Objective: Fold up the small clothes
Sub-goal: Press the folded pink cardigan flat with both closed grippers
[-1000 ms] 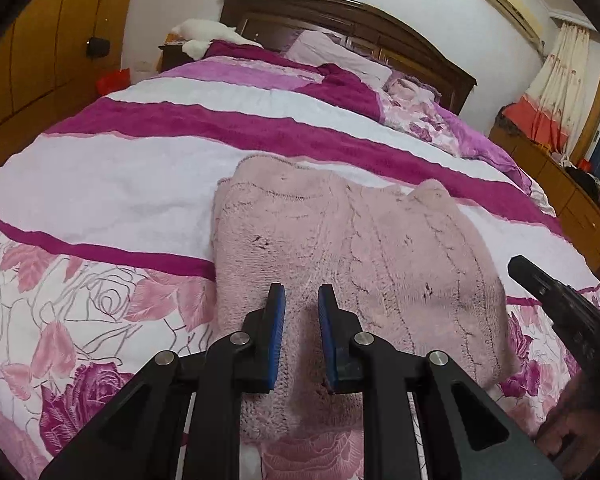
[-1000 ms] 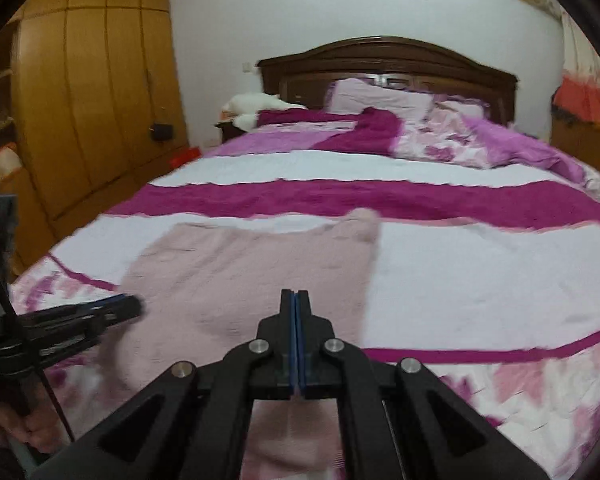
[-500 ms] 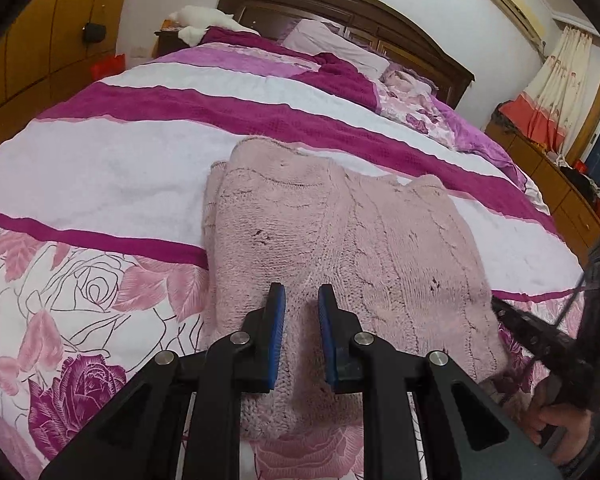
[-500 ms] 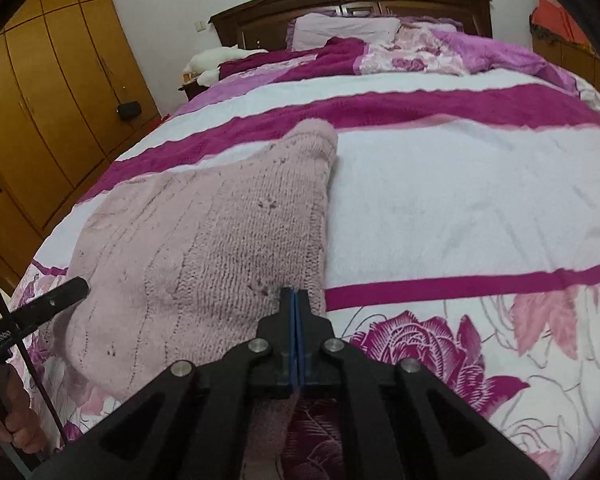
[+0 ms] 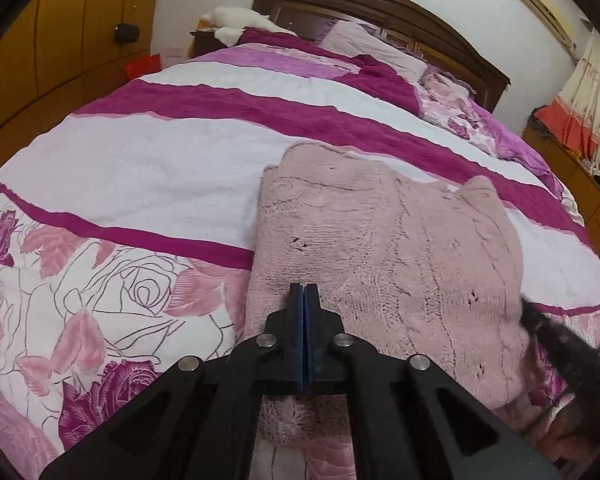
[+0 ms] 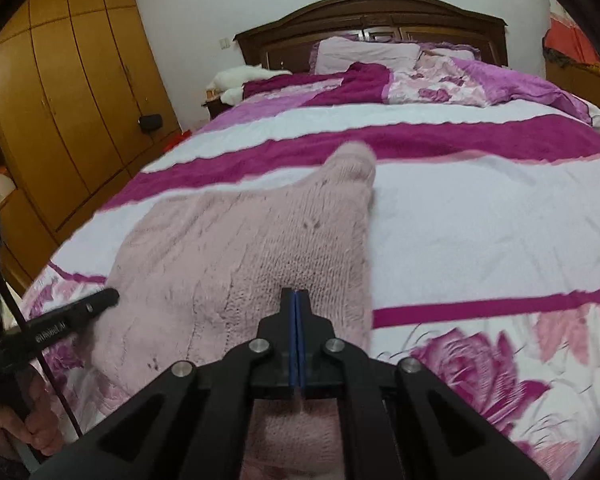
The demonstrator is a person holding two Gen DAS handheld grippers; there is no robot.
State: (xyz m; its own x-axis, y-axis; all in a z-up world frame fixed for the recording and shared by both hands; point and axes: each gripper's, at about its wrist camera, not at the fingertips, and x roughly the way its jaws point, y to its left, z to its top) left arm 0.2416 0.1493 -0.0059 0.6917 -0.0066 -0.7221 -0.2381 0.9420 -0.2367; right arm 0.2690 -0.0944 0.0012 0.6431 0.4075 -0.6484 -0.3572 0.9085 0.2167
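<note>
A folded pink knit sweater (image 5: pixel 380 260) lies flat on the striped, rose-printed bedspread (image 5: pixel 140 168), near the foot of the bed. My left gripper (image 5: pixel 304 290) hovers over the sweater's near left part, jaws shut, blue pads together with no fabric showing between them. In the right wrist view the sweater (image 6: pixel 240 260) fills the left centre. My right gripper (image 6: pixel 295 294) is shut over its near right part, also with nothing seen between the pads. The right gripper (image 5: pixel 534 314) shows blurred at the sweater's right edge. The left gripper (image 6: pixel 106 300) reaches in at the sweater's left edge.
Pillows (image 6: pixel 364 50) and a rumpled purple quilt (image 6: pixel 500 84) lie at the dark wooden headboard (image 6: pixel 372 8). A wooden wardrobe (image 6: pixel 72 92) stands along the left. A low cabinet (image 5: pixel 580 176) runs along the right. A hand (image 6: pixel 8 428) holds the left tool.
My left gripper's jaws have gone from open to shut. The right gripper stayed shut and came down closer over the sweater's right part.
</note>
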